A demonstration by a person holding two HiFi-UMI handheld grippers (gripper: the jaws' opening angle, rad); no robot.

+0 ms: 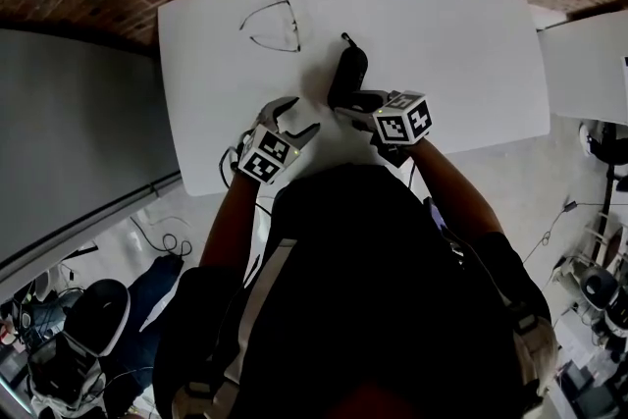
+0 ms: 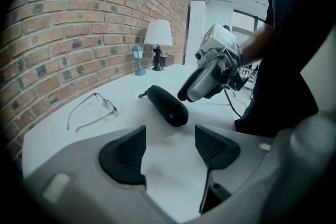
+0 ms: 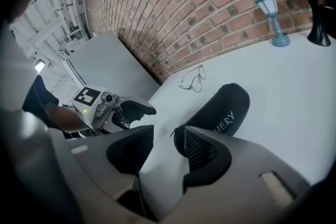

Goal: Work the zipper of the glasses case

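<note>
We are holding both pairs of jaws spread, pinching nothing: the right gripper (image 3: pixel 164 148) is hovering at the near end of the glasses case (image 1: pixel 348 72) on the table (image 1: pixel 471 64), likely for zipping; the left gripper (image 2: pixel 170 149) is standing beside, probably to steady it.

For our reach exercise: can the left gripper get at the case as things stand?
Probably yes: the case lies ahead of the left gripper, whose fingers stand apart, with only table between. The right gripper is at its near end.
</note>
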